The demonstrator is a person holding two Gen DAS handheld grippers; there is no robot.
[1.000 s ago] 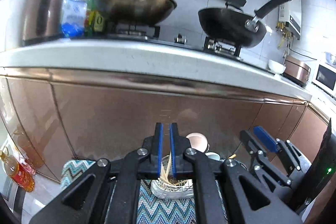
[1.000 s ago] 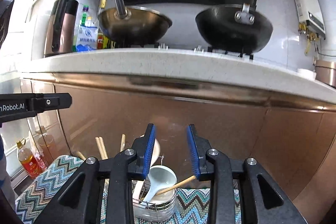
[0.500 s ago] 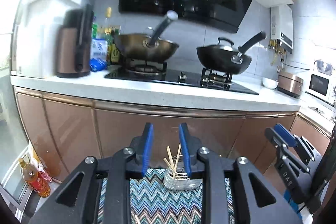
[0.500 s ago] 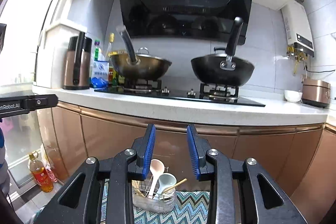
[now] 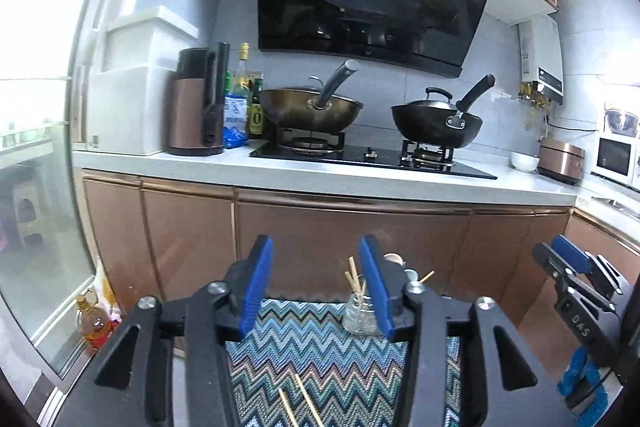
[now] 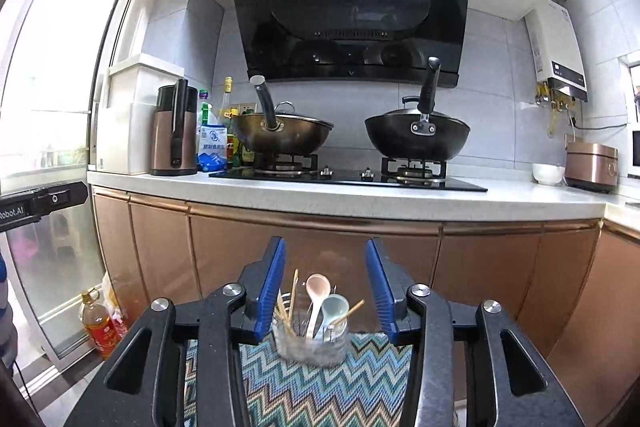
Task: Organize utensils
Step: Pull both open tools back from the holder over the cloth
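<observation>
A clear utensil holder (image 6: 310, 345) stands at the far end of a zigzag-patterned mat (image 6: 320, 387). It holds several wooden chopsticks (image 6: 289, 301), a pink spoon (image 6: 317, 289) and a pale blue spoon (image 6: 334, 309). It also shows in the left wrist view (image 5: 357, 317). Two loose chopsticks (image 5: 298, 403) lie on the mat near my left gripper. My left gripper (image 5: 316, 291) is open and empty, short of the holder. My right gripper (image 6: 326, 291) is open and empty, with the holder framed between its fingers. The right gripper also shows at the right of the left wrist view (image 5: 576, 279).
Copper cabinet fronts (image 6: 360, 255) rise just behind the mat, under a white counter (image 6: 360, 197). Two woks (image 6: 282, 137) (image 6: 416, 137) sit on the hob. An oil bottle (image 6: 98, 323) stands on the floor at the left by a glass door.
Both grippers have pulled back and up from the holder, which now looks smaller. My left gripper has gone from shut to open. The right gripper has opened wider.
</observation>
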